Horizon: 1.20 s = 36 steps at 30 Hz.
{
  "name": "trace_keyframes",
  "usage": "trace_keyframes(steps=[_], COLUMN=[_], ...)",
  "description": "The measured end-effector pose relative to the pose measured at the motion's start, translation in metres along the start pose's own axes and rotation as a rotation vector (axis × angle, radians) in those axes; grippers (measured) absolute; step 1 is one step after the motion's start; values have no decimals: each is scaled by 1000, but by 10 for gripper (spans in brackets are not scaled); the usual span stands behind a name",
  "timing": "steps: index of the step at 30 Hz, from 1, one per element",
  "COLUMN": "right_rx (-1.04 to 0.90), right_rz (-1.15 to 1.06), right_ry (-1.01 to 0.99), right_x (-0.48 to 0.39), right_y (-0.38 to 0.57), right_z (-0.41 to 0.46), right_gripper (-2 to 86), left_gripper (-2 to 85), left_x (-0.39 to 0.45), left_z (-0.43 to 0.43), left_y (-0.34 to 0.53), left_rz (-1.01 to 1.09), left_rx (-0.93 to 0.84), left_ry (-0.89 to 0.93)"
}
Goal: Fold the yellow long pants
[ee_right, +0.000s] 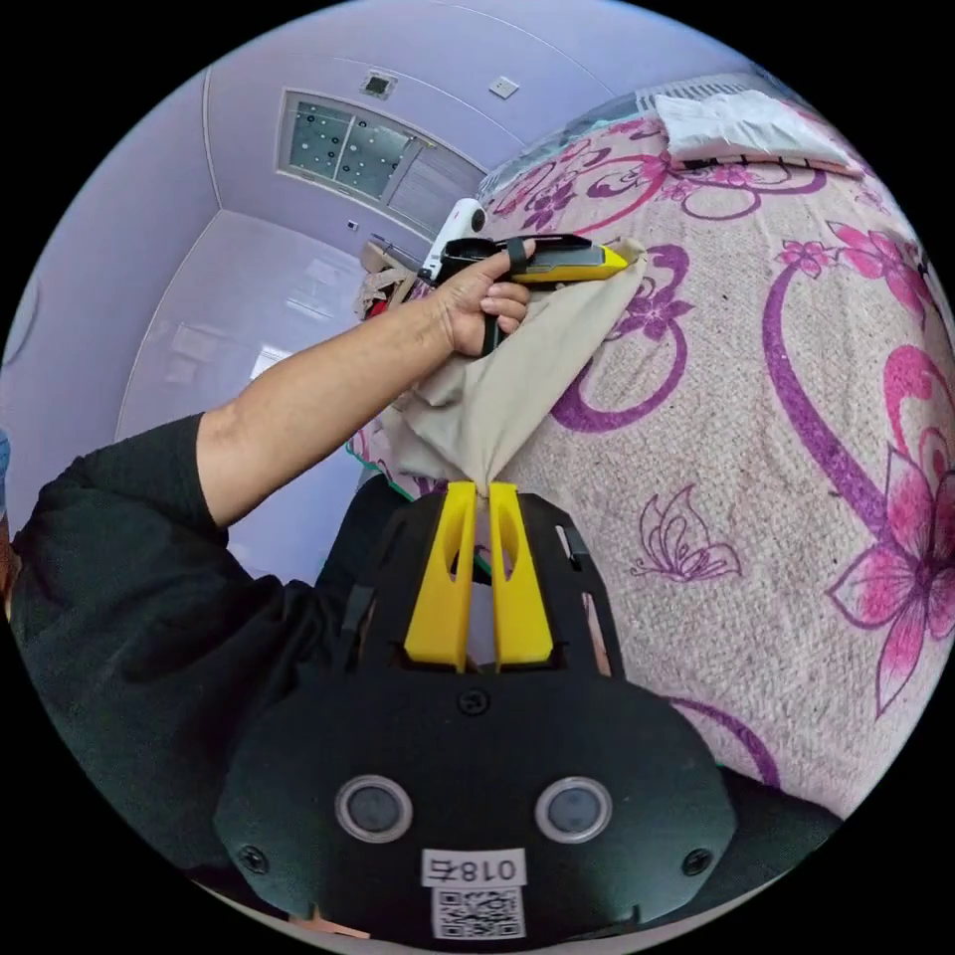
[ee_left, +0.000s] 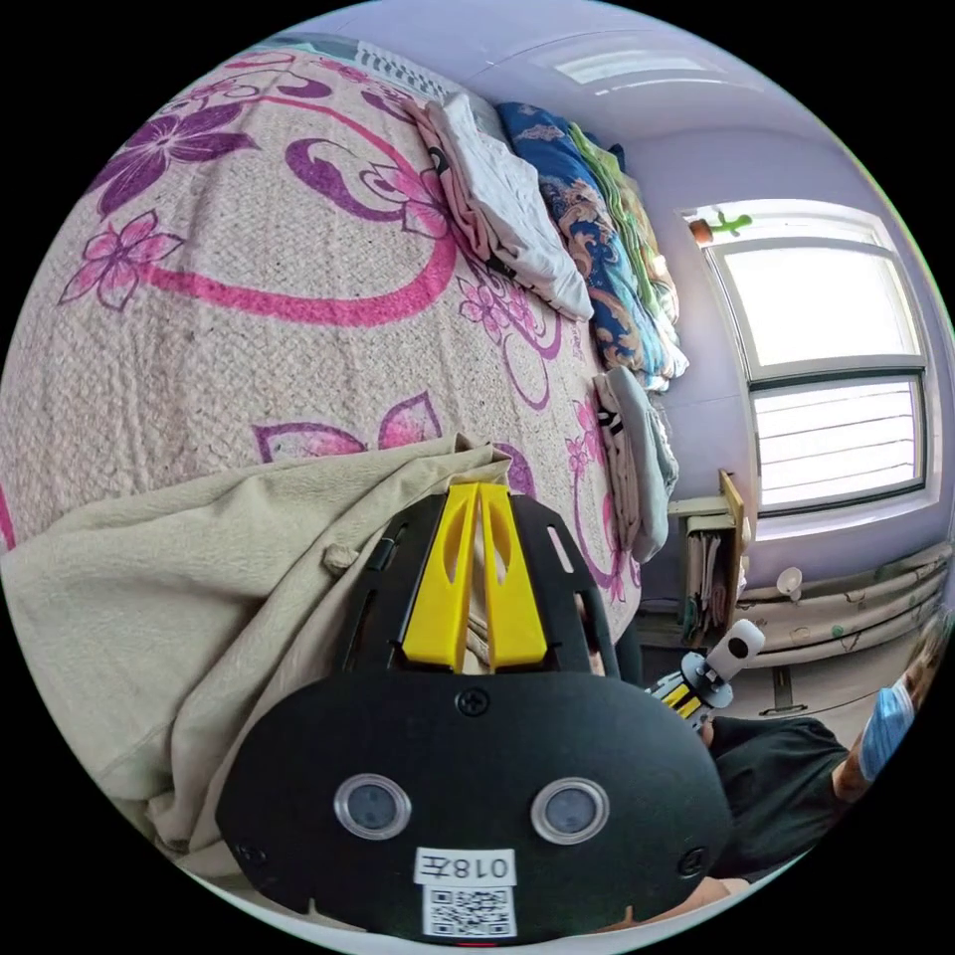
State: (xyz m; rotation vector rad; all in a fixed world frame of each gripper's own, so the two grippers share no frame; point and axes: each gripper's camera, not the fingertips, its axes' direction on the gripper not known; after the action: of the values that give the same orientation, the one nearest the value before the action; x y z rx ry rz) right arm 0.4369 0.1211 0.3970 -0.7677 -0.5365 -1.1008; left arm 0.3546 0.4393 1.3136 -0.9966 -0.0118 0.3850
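Note:
The pale yellow-beige pants hang bunched over the flowered bed cover. In the left gripper view my left gripper has its yellow jaws closed on a fold of the cloth. In the right gripper view my right gripper pinches another corner of the pants, which stretch taut from it up to the left gripper. A hand holds that left gripper by its handle. The right gripper also peeks out low in the left gripper view.
The bed cover is beige with pink and purple flowers. Stacks of folded clothes and quilts line its far side, another folded pile lies on the bed. A window and a person in a black top stand beside the bed.

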Motion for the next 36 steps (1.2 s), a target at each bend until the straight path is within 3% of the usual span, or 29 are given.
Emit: trace_keyframes(steps=[3, 6, 10, 13, 15, 17, 19, 24, 27, 29, 32, 36], right_rx=[-56, -129, 78, 96, 37, -60, -179, 74, 125, 133, 104, 73], right_rz=[-21, 60, -9, -145, -158, -131, -96, -254, -323, -317, -289, -273], right_ry=[100, 78, 45, 89, 74, 120, 278, 342, 392, 397, 378, 358], right_x=[-18, 4, -3, -23, -22, -16, -11, -63, -87, -93, -98, -112], right_y=[4, 21, 14, -15, -29, -35, -30, -21, -22, -23, -28, -37], right_z=[-12, -4, -30, -22, -4, 18, 38, 6, 3, 7, 19, 39], right_gripper=[2, 5, 17, 29, 30, 20, 7, 0, -1, -1, -1, -2], left_gripper=[-10, -10, -10, -10, -10, -10, -10, -8, -1, 32, 98, 140], left_x=[-10, -16, 7, 21, 16, -5, -26, -28, -47, -84, -147, -205], left_z=[2, 4, -14, -47, -66, -82, -92, -181, -235, -271, -301, -313], left_y=[12, 25, 56, 98, 129, 166, 194, 312, 413, 509, 617, 684], left_rz=[-1, 2, 150, 244, 248, 197, 131, 217, 98, -135, -456, -633], left_rx=[20, 15, 70, 193, 234, 209, 195, 642, 917, 1132, 1273, 1286], left_ry=[-1, 9, 52, 107, 72, -74, -198, -296, -436, -542, -501, -371])
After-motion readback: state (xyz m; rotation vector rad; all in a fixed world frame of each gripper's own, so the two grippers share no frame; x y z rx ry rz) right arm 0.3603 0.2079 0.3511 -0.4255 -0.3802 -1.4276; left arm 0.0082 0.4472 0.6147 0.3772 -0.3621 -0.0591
